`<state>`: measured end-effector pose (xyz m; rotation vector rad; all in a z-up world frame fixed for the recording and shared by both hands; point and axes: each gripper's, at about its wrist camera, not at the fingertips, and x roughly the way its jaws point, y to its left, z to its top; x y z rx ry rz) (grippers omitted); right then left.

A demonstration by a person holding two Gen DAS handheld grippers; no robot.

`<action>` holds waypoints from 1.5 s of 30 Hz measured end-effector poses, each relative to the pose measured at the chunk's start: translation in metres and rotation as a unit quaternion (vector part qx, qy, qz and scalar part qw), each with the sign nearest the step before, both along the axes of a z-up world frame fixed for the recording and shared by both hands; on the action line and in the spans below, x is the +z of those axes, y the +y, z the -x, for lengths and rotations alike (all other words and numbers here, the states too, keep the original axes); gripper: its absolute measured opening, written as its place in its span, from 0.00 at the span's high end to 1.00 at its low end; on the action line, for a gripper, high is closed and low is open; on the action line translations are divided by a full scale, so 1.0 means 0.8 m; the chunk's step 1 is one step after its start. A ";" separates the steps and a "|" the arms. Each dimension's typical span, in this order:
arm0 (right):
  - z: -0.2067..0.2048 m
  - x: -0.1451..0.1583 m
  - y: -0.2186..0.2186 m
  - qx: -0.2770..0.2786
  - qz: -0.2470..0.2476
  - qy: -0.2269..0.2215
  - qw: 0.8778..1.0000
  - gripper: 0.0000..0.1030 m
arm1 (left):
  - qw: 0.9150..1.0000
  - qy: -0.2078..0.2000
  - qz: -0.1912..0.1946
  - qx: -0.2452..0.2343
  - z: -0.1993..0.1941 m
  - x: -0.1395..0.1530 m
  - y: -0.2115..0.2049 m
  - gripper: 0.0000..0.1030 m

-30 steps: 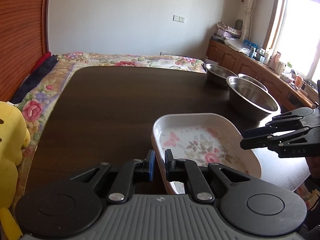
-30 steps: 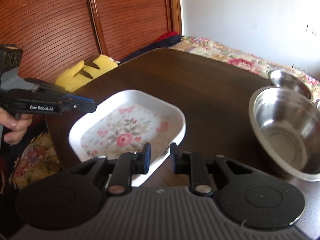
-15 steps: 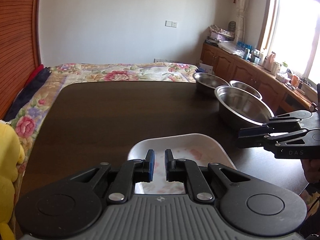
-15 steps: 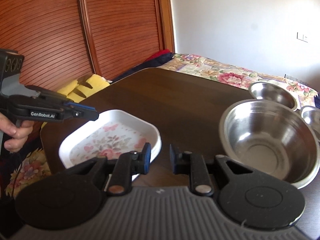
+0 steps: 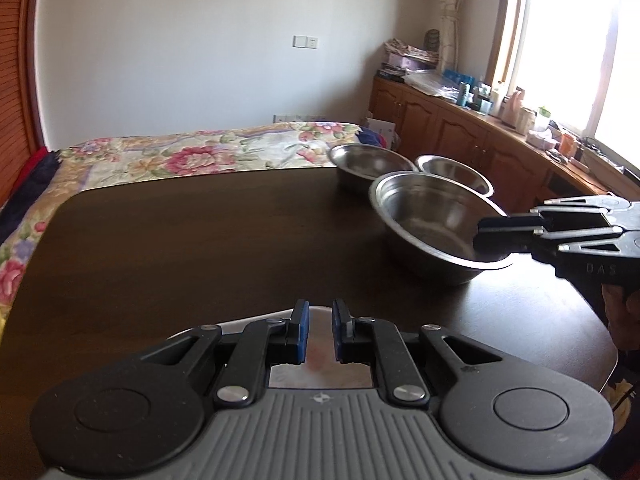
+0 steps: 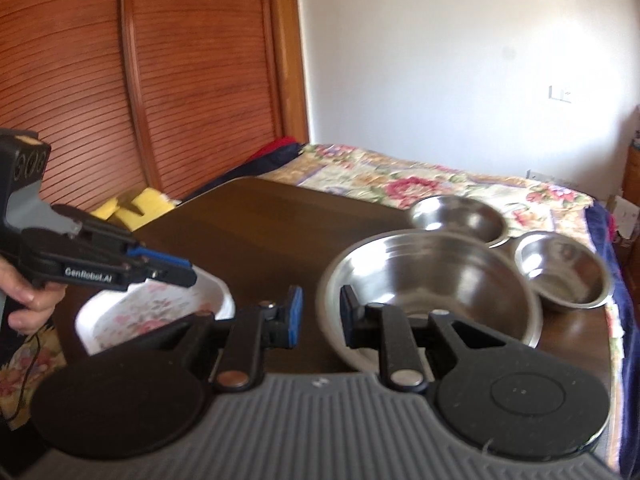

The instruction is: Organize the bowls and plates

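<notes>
A white floral plate (image 6: 160, 312) lies at the near left of the dark table (image 6: 260, 220). My left gripper (image 6: 176, 272) hovers over it, its fingers a narrow gap apart with nothing between them. In the left wrist view only a sliver of the plate (image 5: 248, 322) shows behind the left gripper (image 5: 320, 332). A large steel bowl (image 6: 432, 276) stands to the right. My right gripper (image 6: 320, 312) is open, and the bowl's near rim runs between its fingers. The left wrist view shows the right gripper (image 5: 486, 236) at the rim of the large bowl (image 5: 428, 216).
Two smaller steel bowls (image 5: 372, 160) (image 5: 452, 170) stand behind the large one near the table's far right edge. A floral quilt (image 5: 180, 152) lies beyond the table. A yellow plush (image 6: 132, 208) sits at the left. Wooden cabinets (image 5: 460, 128) run along the window.
My right gripper swung right, from the plate to the large bowl's rim. The left gripper's view slid over the plate, which is now mostly hidden under it. Finger gaps look unchanged.
</notes>
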<state>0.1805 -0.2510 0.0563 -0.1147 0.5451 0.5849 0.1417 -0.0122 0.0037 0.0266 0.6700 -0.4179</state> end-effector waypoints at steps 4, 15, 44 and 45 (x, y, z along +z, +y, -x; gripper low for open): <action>-0.009 0.000 -0.025 -0.025 -0.004 -0.013 1.000 0.78 | 1.000 0.000 -0.007 -0.012 -0.009 0.002 -0.023 0.87; -0.038 -0.021 -0.086 -0.106 -0.030 -0.040 0.993 0.53 | 1.000 -0.004 -0.002 -0.014 -0.042 -0.002 -0.074 0.59; -0.090 -0.073 -0.112 -0.153 -0.069 -0.004 0.986 0.50 | 1.000 0.012 0.016 0.011 -0.099 -0.020 -0.118 0.60; -0.090 -0.074 -0.112 -0.153 -0.068 -0.002 0.986 0.52 | 1.000 0.013 0.016 0.012 -0.101 -0.021 -0.119 0.63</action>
